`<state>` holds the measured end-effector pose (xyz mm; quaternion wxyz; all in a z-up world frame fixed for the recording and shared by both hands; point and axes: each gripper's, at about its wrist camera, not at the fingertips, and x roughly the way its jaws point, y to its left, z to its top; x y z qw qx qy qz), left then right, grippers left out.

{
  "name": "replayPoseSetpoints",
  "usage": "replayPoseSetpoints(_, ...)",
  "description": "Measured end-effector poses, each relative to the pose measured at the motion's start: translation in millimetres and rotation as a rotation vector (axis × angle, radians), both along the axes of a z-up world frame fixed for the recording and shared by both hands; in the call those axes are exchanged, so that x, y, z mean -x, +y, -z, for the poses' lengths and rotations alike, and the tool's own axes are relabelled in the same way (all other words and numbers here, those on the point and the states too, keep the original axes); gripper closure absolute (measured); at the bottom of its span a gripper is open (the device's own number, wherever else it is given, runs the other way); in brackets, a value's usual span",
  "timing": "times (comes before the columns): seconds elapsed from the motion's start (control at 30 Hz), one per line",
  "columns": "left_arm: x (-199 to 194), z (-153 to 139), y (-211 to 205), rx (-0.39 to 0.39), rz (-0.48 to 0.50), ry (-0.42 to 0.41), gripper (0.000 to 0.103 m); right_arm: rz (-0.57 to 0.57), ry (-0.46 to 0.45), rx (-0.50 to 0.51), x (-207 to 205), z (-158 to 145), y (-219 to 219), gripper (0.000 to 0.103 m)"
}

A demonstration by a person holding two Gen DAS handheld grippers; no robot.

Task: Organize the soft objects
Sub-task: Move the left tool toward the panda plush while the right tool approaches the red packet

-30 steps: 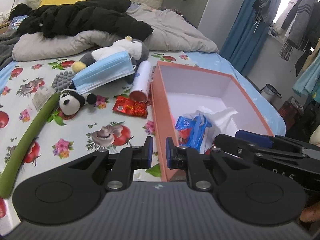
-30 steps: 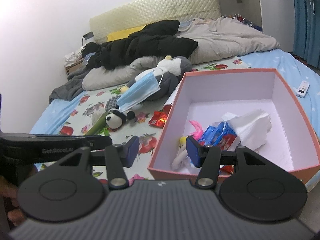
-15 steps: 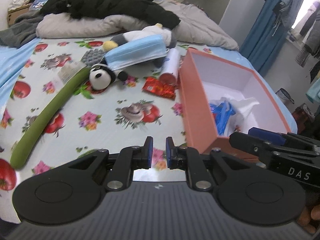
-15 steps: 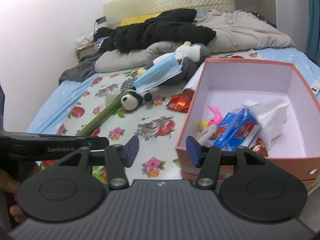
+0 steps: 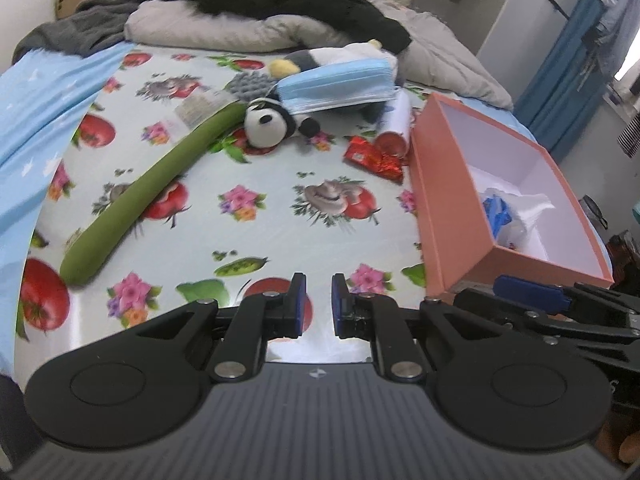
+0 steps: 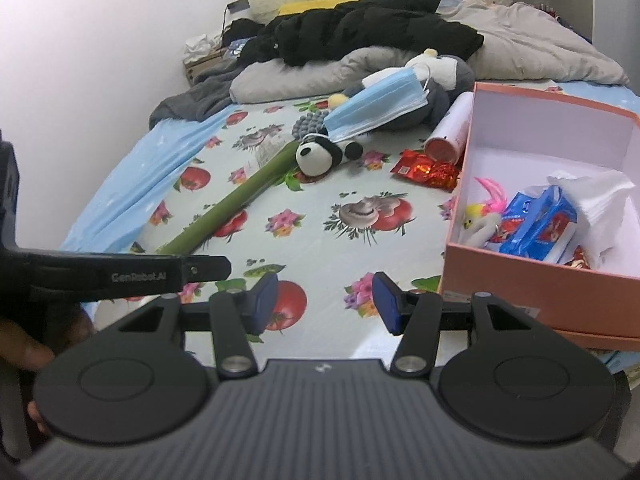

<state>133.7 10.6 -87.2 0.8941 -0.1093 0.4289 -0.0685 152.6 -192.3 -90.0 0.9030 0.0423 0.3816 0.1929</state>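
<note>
Our left hand-held gripper [image 5: 316, 306] hovers over the bed [image 5: 280, 216] with its pads a narrow gap apart, holding nothing; our right hand-held gripper [image 6: 325, 300] stands wide apart, also empty. Beside it the pink box [image 6: 532, 300] holds a blue packet [image 6: 538, 226], white tissue [image 6: 600, 204] and a small plush with pink tufts [image 6: 482, 216], partly hidden by the near wall. Farther off lie the green plush stick [image 5: 148, 184], panda toy [image 5: 268, 122] and red wrapper [image 5: 374, 156]. A blue face mask [image 5: 336, 84] covers most of the grey-white plush [image 6: 436, 80], so we cannot make out its shape.
</note>
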Motion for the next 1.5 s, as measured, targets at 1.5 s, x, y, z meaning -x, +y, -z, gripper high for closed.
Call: replayPoseSetpoints(1.5, -216.1, 75.1, 74.8, 0.099, -0.183, -0.025, 0.053, 0.344, -0.107, 0.256, -220.9, 95.6, 63.0, 0.048)
